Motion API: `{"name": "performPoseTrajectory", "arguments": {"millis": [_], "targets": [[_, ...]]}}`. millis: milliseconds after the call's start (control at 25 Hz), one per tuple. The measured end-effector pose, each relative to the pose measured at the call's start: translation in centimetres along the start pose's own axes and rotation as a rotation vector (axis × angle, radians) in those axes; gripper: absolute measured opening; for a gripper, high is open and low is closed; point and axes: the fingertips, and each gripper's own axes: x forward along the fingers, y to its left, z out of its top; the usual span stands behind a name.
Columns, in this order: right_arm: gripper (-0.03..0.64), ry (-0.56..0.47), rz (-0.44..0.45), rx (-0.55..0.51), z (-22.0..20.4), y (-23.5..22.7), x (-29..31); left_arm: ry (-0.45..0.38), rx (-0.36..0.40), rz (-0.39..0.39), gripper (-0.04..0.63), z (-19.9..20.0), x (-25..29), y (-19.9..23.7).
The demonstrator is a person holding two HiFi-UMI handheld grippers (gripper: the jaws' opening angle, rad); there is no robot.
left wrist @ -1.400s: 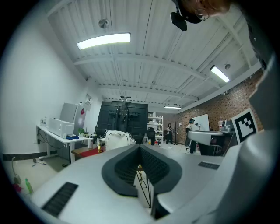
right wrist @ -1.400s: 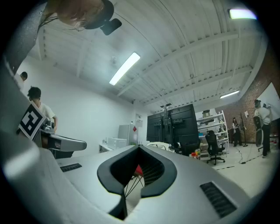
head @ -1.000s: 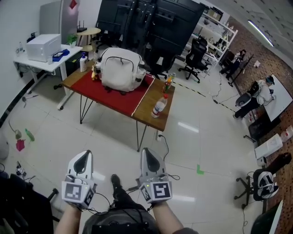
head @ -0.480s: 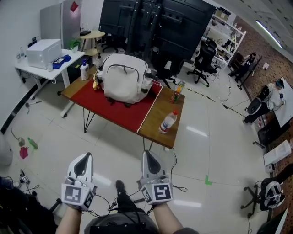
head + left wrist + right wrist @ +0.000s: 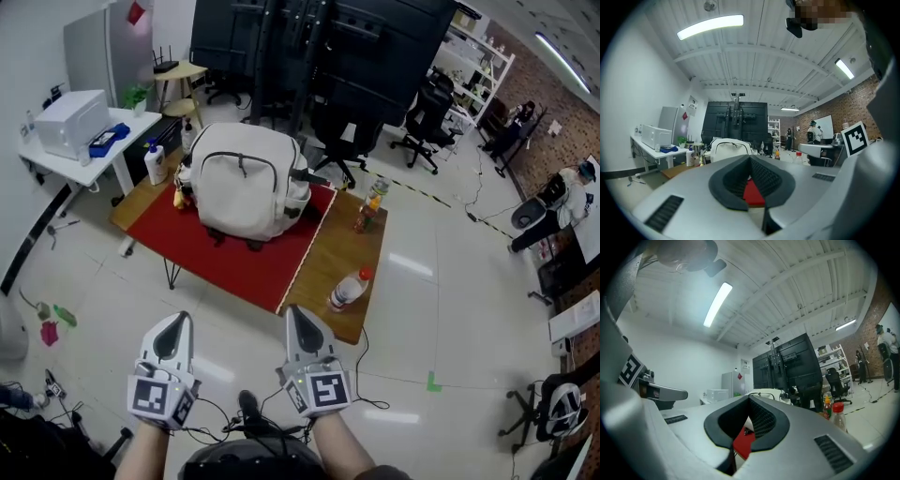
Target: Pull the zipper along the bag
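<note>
Facing the bag [image 5: 246,178] on the table [image 5: 352,253], left gripper [image 5: 173,321] and right gripper [image 5: 300,315] are closed.

Left gripper [image 5: 751,161], jaws pressed together, nothing between them.
White bag [image 5: 731,148] stands upright at frame centre, just above the jaw tips, on a table [image 5: 673,170] with a red mat [image 5: 753,193] (seen through the notch behind the pads). White desk [image 5: 650,153] at left, black rack [image 5: 737,119] behind the bag, light strip [image 5: 710,26] at upper left.
</note>
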Motion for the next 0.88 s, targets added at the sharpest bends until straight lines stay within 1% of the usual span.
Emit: {"name": "performPoseTrajectory", "arguments": {"millis": [160,400,600,720,880], "targets": [[0.015,0.001,0.008,0.000,-0.4,-3.2,3.9,-0.004,0.016,-0.027,0.018,0.1,5.3,0.1],[0.015,0.001,0.046,0.007,-0.9,-5.8,9.0,-0.004,0.026,-0.011,0.020,0.6,10.9,1.6],[0.015,-0.003,0.067,0.007,-1.1,-7.0,11.3,-0.030,0.034,0.004,0.020,1.4,13.0,2.3],[0.015,-0.005,0.085,0.002,-0.9,-6.7,12.0,-0.040,0.037,0.009,0.020,1.8,13.6,2.7],[0.015,-0.004,0.089,-0.008,-0.8,-6.5,13.3,-0.025,0.023,0.020,0.019,2.8,14.8,3.6]]}}
